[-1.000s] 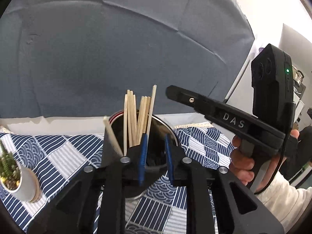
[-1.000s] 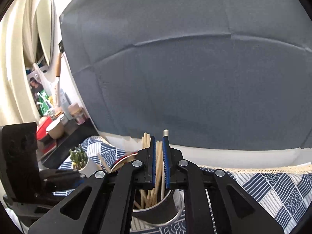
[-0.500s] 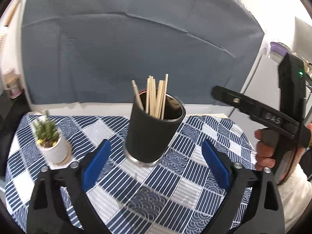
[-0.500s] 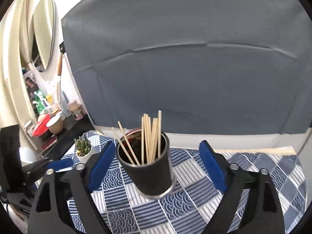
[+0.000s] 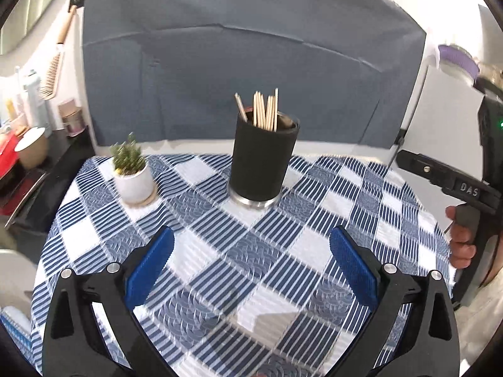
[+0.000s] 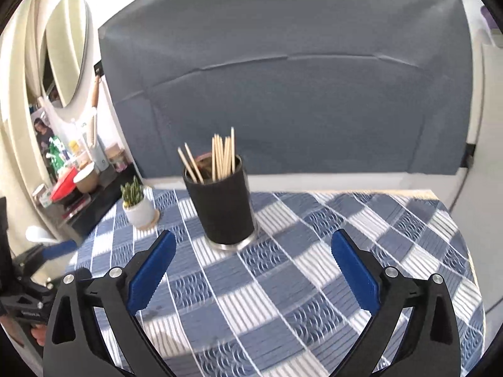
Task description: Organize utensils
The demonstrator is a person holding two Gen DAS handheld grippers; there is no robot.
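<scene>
My left gripper [image 5: 251, 264] and right gripper [image 6: 251, 264] both spread wide, nothing between jaws — they have just been opening. Sticks [image 5: 265, 111] stand in cup [image 5: 262, 163] mid-table, near plant [image 5: 132, 172]. Step looks like backing off — pull straight away, stay clear of cup, don't bump sticks.

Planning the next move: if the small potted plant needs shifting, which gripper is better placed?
Probably the left gripper: open, empty, and the potted plant stands on its side of the black cup.
</scene>
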